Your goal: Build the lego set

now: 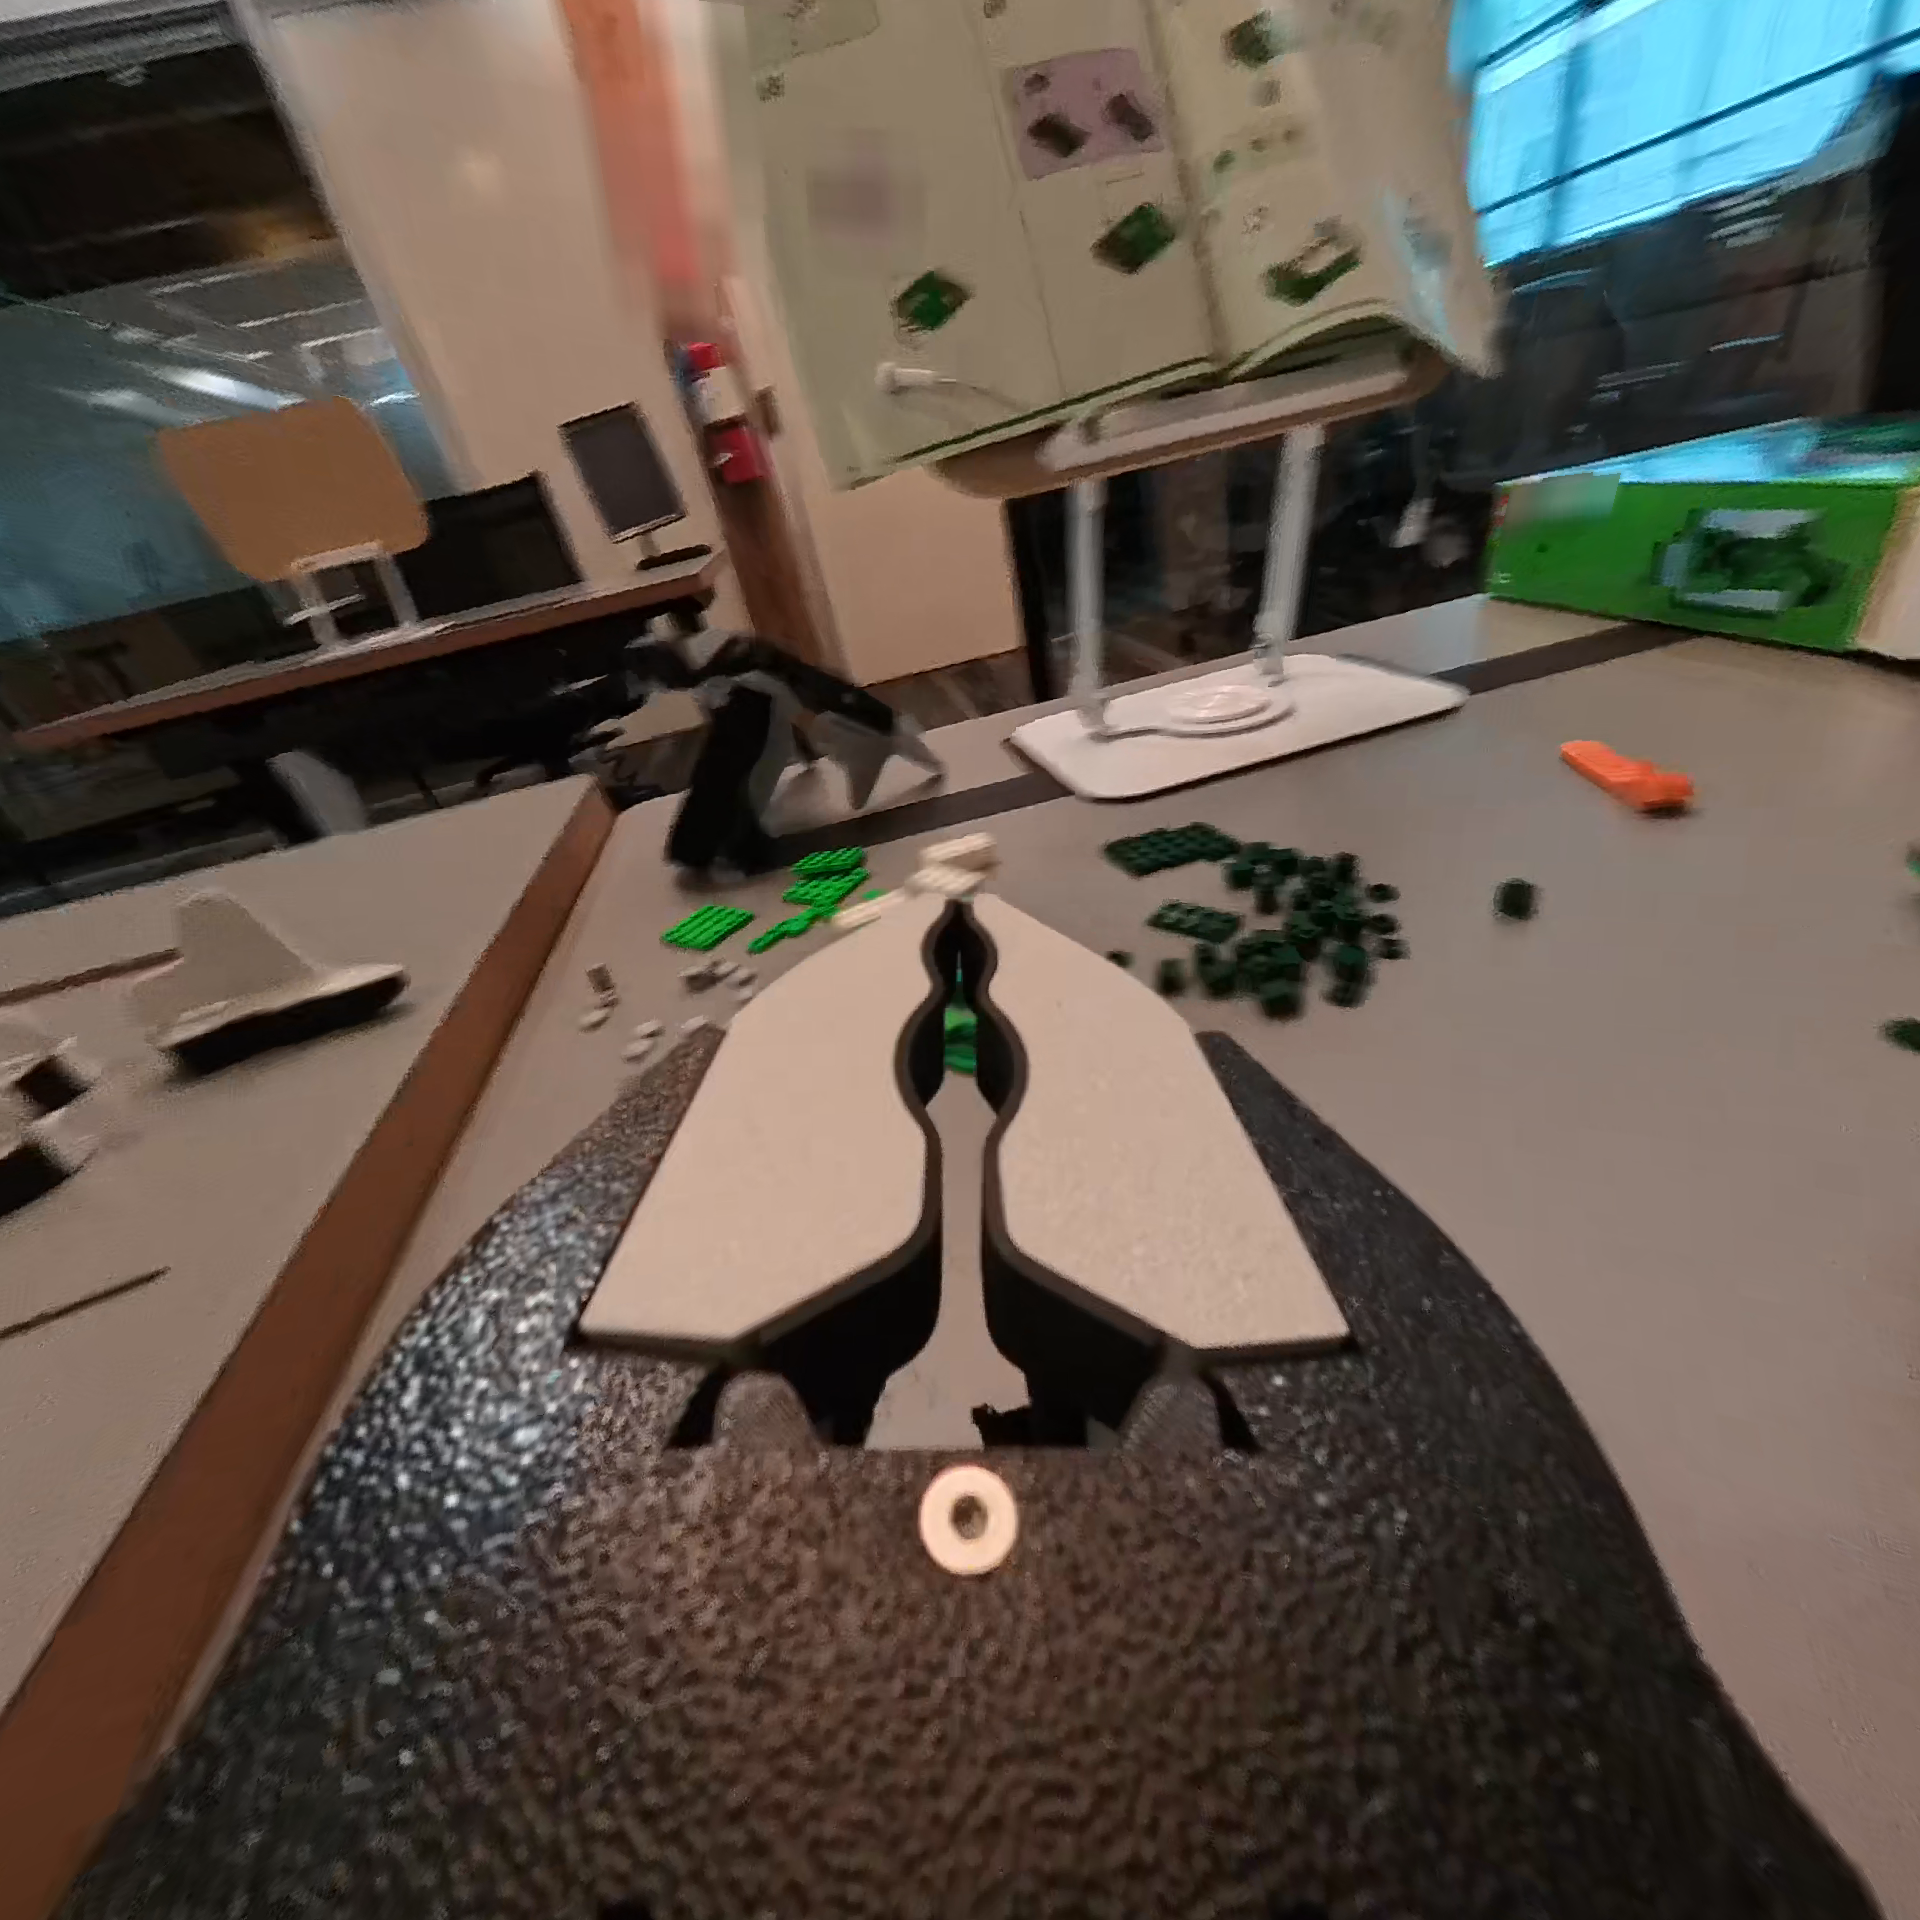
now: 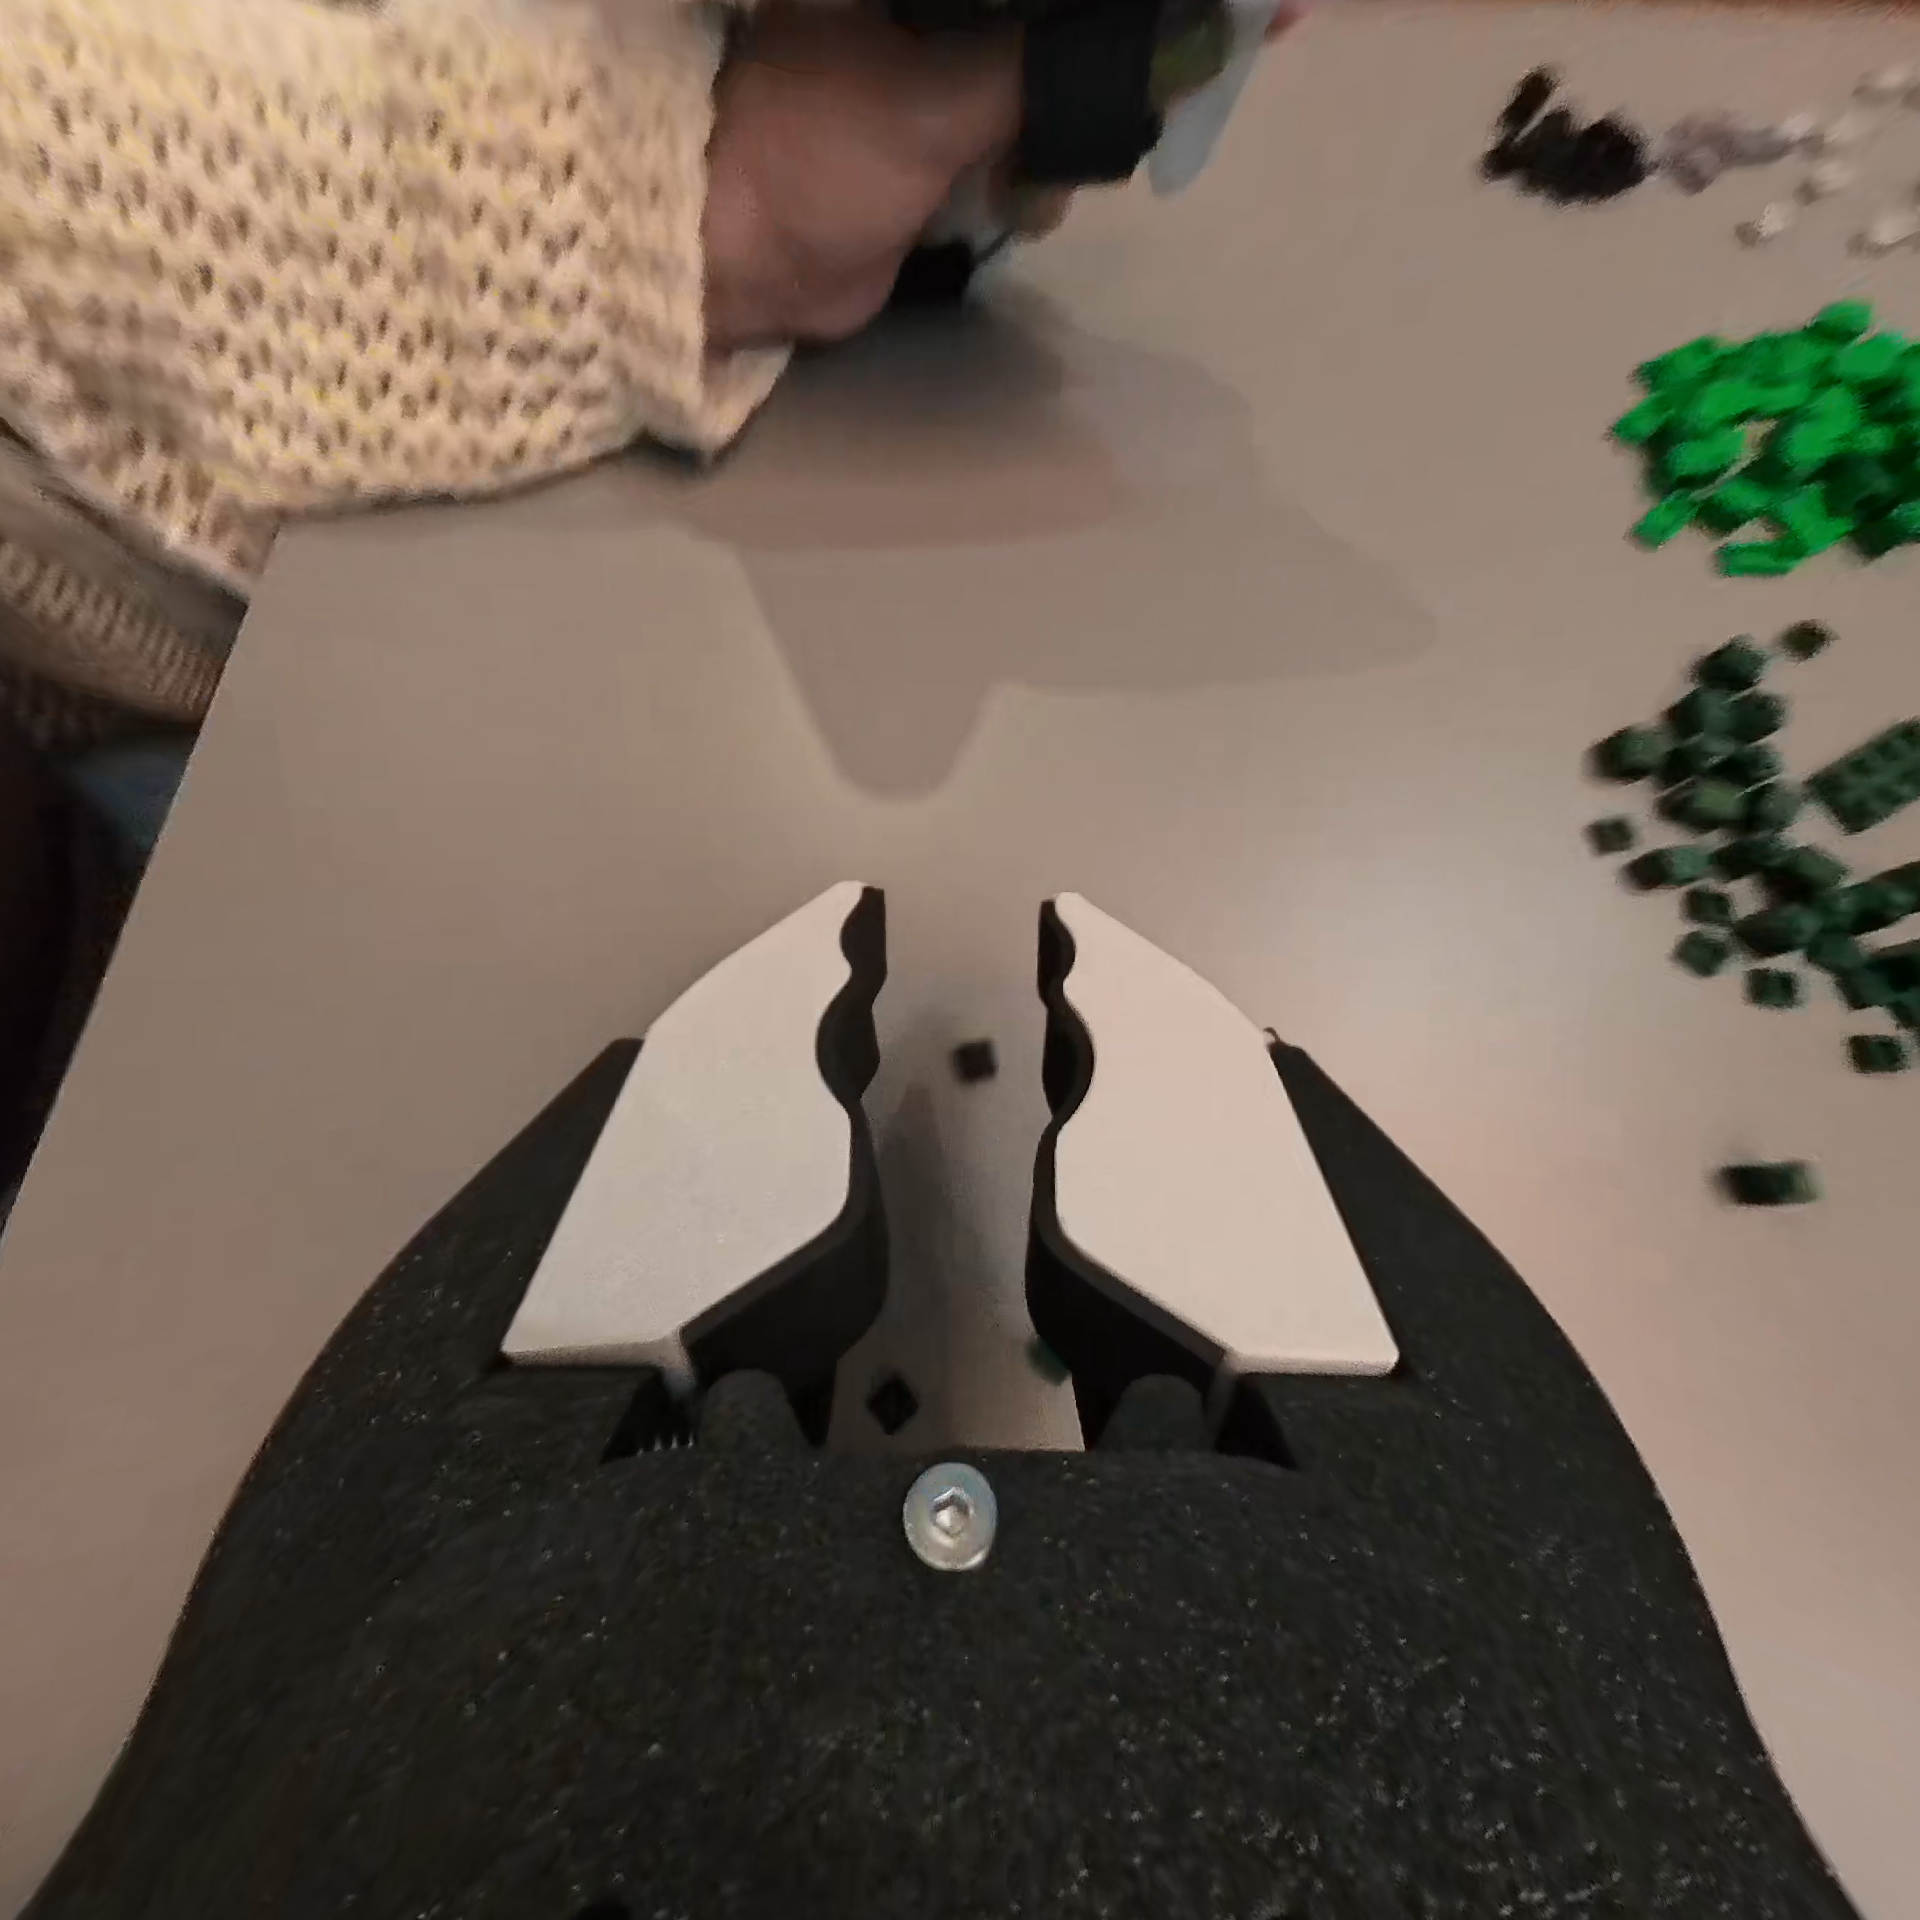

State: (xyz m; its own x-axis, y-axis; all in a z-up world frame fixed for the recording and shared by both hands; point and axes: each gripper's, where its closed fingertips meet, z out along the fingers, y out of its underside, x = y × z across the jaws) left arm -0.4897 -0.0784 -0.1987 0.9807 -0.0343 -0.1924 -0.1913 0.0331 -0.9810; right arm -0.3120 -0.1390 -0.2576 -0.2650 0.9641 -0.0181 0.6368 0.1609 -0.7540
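Note:
In the left wrist view my left gripper [image 1: 958, 916] is shut, its tips touching above the grey table [image 1: 1507, 1195]. A bright green bit [image 1: 961, 1047] shows through the gap between the fingers; I cannot tell whether it is gripped or lying below. Ahead lie bright green plates [image 1: 821, 894], pale pieces [image 1: 956, 860] and a dark green pile [image 1: 1283, 925]. In the right wrist view my right gripper [image 2: 961, 904] is open and empty over the table. A small black piece [image 2: 971, 1060] lies on the table between its fingers. The views are blurred.
An open instruction booklet [image 1: 1143, 208] sits on a white stand [image 1: 1236, 717]; a green box [image 1: 1704, 551] and an orange tool [image 1: 1626, 774] lie to the right. A black and grey object [image 1: 758, 748] stands at the back. A cream-sleeved hand [image 2: 810, 239] is near bright green [image 2: 1787, 447] and dark green piles [image 2: 1766, 831]. Some 20 centimeters of space lies between my two pairs of fingers.

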